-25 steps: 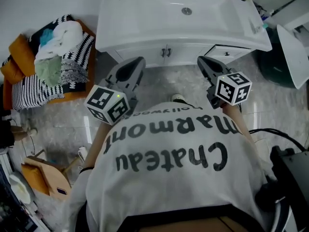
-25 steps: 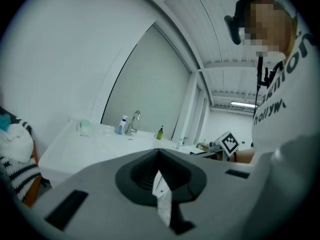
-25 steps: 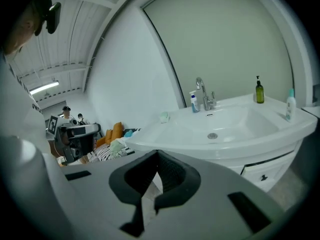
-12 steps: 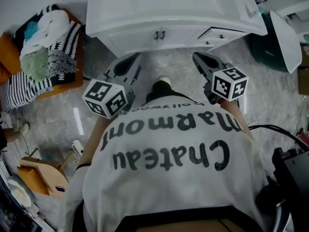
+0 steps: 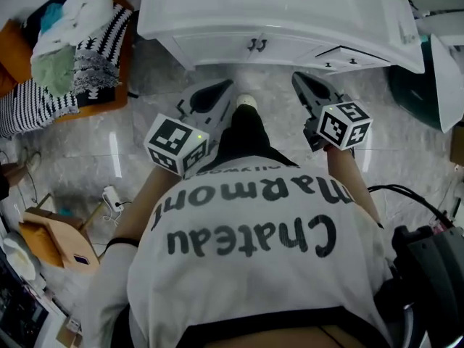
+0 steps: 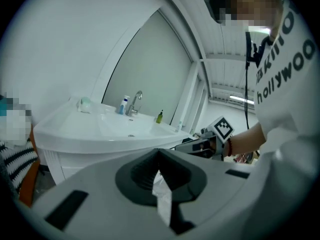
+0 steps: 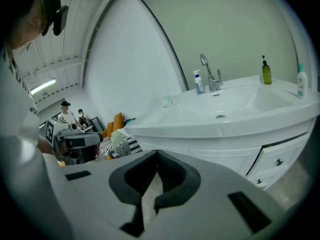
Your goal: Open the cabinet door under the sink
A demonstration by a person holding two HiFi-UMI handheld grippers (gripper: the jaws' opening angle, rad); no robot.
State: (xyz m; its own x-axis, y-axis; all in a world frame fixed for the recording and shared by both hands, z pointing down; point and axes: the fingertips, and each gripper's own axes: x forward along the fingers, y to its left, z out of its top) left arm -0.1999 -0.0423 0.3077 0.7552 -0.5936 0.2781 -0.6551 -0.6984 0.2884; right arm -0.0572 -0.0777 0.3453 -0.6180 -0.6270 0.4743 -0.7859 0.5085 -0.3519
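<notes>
Far left, a heap of laundry [image 5: 69, 49] sits on the floor. Your left gripper [image 5: 217, 96] has its fingers together, holding nothing, near the closed cabinet door [image 5: 217, 48] under the sink [image 5: 239, 6] but not touching it. Your right gripper [image 5: 308, 89] is also empty, fingers together, and also clear of it.

Under us lies a glossy grey marbled floor [image 5: 94, 151] that catches streaks of light. At its upper left we see an orange seat [image 5: 11, 42] heaped with a black-and-white striped blanket [image 5: 36, 107] and pale clothes. A white vanity [image 5: 217, 13] stands against a white wall [image 6: 60, 44], and a large grey panel [image 7: 225, 29] rises behind its tap. Far off we make out a ceiling strip light [image 6: 240, 100]. A small wooden piece of furniture [image 5: 51, 234] sits at the lower left.
</notes>
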